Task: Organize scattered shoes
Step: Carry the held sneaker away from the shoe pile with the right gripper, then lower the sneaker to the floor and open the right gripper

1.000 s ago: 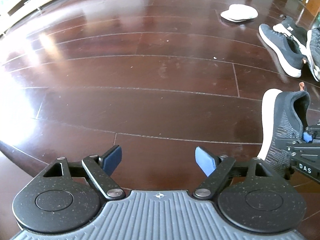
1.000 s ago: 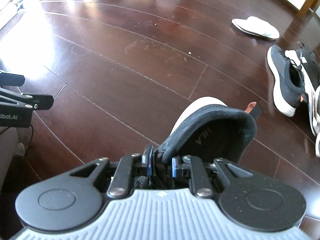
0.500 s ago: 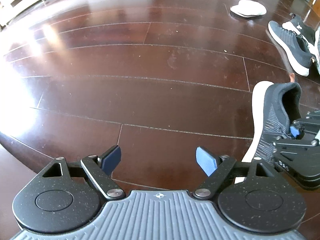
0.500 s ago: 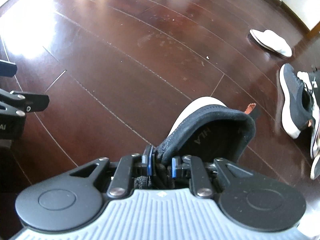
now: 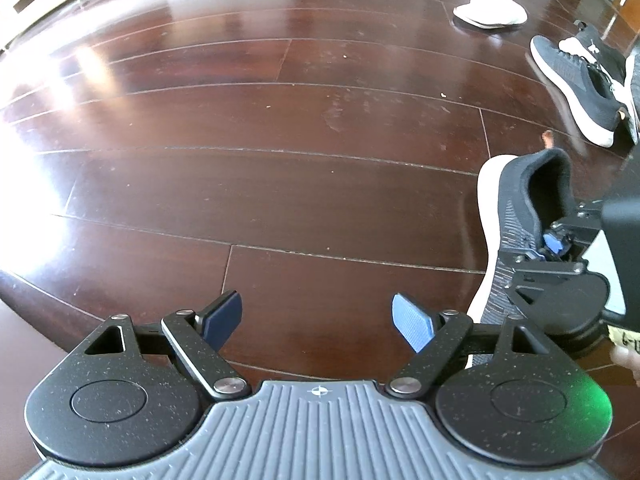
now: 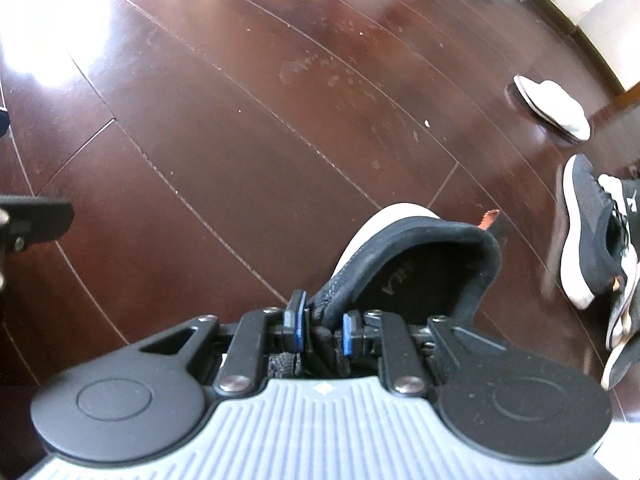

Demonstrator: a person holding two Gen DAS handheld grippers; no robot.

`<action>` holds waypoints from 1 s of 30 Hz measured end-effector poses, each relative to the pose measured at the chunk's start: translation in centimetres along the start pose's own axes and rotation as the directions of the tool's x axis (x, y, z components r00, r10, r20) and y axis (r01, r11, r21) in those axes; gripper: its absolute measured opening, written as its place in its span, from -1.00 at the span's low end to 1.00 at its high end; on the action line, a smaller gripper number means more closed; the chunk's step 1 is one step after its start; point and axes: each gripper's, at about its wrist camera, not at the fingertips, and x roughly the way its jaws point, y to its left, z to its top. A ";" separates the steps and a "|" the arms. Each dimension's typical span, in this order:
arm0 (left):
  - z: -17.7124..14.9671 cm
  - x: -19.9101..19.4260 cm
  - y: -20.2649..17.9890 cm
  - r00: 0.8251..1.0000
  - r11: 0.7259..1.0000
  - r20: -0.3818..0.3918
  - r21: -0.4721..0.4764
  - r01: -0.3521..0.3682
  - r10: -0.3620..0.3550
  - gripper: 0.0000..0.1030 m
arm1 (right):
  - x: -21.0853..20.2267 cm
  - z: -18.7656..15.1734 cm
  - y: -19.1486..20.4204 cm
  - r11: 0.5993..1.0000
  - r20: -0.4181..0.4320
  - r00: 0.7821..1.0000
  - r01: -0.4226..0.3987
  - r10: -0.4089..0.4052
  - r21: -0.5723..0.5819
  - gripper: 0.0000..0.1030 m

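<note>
Floorboards (image 5: 280,184) dark, glossy, sunlit, scattered sneakers (image 6: 592,236), white slipper (image 5: 490,10)

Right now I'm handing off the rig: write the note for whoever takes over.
Right tool: shut on the collar of the dark knit sneaker, which hangs off the floor with its white sole facing away.
Left tool: open, holding nothing, over the bare wooden floor.
Elsewhere: a black sneaker lies on the floor to the right beside other shoes at the frame edge; a white slipper lies beyond them.
Done: one sneaker picked up.
Left: set it with the shoes on the right, probably by its mate, then collect the slipper.
</note>
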 end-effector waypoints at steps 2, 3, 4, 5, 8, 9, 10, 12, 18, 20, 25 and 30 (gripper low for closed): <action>0.2 0.2 0.1 1.000 1.000 -0.004 -0.006 0.001 -0.001 0.69 | 0.2 0.3 0.1 1.000 0.004 1.000 0.002 -0.002 -0.004 -0.66; 0.2 0.4 0.1 1.000 1.000 -0.006 -0.009 0.002 -0.002 0.69 | 0.3 0.5 0.2 1.000 0.008 1.000 0.003 -0.003 -0.005 -0.66; 0.2 0.4 0.1 1.000 1.000 -0.006 -0.009 0.001 -0.001 0.69 | 0.3 0.6 0.2 1.000 0.012 1.000 0.003 -0.003 -0.005 -0.66; 0.2 0.4 0.1 1.000 1.000 -0.005 -0.009 0.000 0.000 0.69 | 0.4 0.8 0.3 1.000 0.015 1.000 0.002 -0.002 -0.006 -0.66; 0.2 0.5 0.0 1.000 1.000 -0.005 -0.007 -0.002 0.002 0.69 | 0.5 1.2 0.4 1.000 0.025 1.000 -0.005 0.004 0.006 -0.66; 0.2 0.6 0.0 1.000 1.000 -0.005 -0.006 -0.002 0.002 0.69 | 0.5 1.2 0.4 1.000 0.027 1.000 -0.008 0.007 0.010 -0.67; 0.2 0.6 0.0 1.000 1.000 -0.005 -0.006 -0.003 0.003 0.69 | 0.6 1.3 0.4 1.000 0.026 1.000 -0.013 0.013 0.016 -0.66; 0.1 0.6 0.0 1.000 1.000 -0.006 -0.004 -0.006 0.006 0.69 | 0.8 1.4 0.3 0.999 0.023 0.999 -0.026 0.025 0.030 -0.66; 0.4 0.9 0.1 1.000 1.000 -0.008 -0.009 -0.014 0.014 0.69 | 0.8 1.7 -0.8 0.985 0.043 0.995 -0.092 0.087 0.145 -0.57; 0.6 1.0 0.0 1.000 1.000 -0.007 -0.012 -0.013 0.013 0.69 | 0.6 1.7 -1.5 0.976 0.049 0.992 -0.123 0.116 0.180 -0.52; 0.8 0.8 -0.2 1.000 1.000 0.001 -0.019 -0.006 0.006 0.68 | -0.4 1.0 -2.8 0.948 0.088 0.983 -0.182 0.164 0.262 -0.33; 1.0 0.1 -0.3 1.000 1.000 0.012 -0.016 -0.002 0.002 0.67 | -2.5 -0.1 -4.9 0.907 0.136 0.969 -0.243 0.208 0.344 -0.33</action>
